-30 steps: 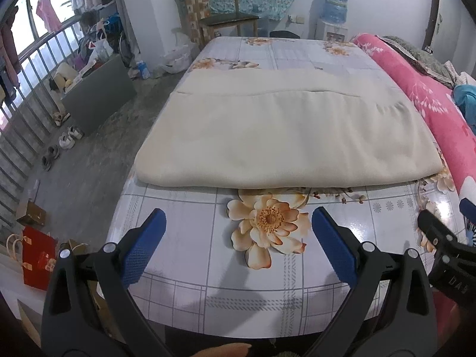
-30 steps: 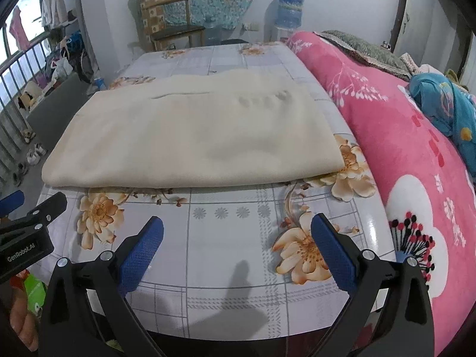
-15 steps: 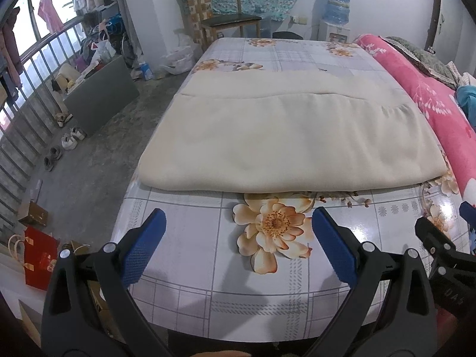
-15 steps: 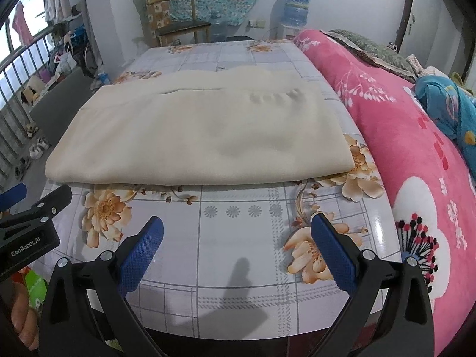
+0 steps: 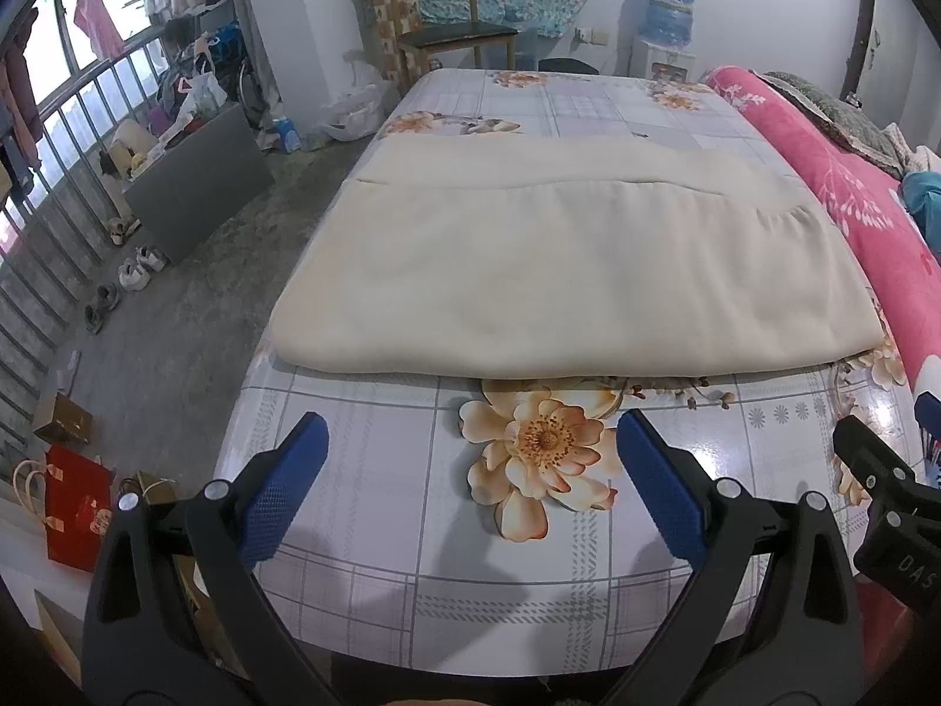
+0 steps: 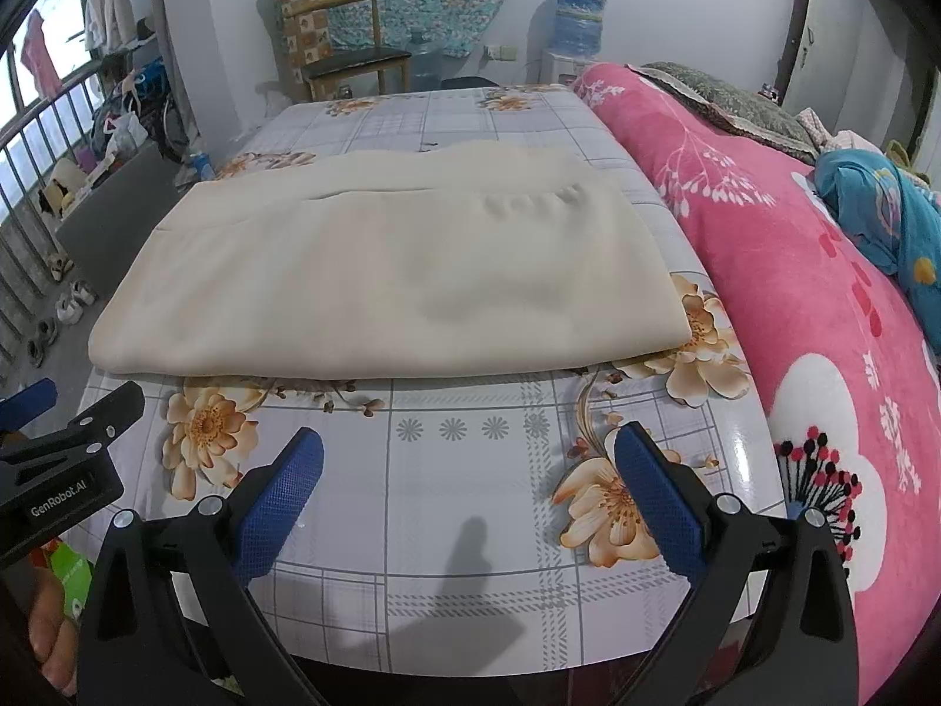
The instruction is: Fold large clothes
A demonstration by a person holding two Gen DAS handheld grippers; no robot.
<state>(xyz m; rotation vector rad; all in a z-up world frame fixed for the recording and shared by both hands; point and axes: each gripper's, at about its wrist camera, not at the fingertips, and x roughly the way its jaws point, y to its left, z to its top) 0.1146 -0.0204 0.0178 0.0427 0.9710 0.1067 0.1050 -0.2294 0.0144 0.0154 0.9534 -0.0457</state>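
A large cream cloth (image 5: 564, 259) lies folded into a flat rectangle on the flowered table (image 5: 411, 529); it also shows in the right wrist view (image 6: 388, 276). My left gripper (image 5: 470, 453) is open and empty, above the table's near edge, short of the cloth's near fold. My right gripper (image 6: 467, 465) is open and empty too, to the right of the left one, also short of the cloth. The right gripper's body shows in the left wrist view (image 5: 888, 506), and the left gripper's in the right wrist view (image 6: 59, 459).
A bed with a pink flowered blanket (image 6: 823, 306) runs along the table's right side. A wooden chair (image 5: 453, 35) and a water dispenser (image 5: 664, 29) stand at the far wall. Left of the table are bare floor, shoes (image 5: 135, 265), a red bag (image 5: 76, 506) and railings.
Both grippers have drawn back and risen a little from the cloth, so more of the table's near end shows. The cloth has not moved.
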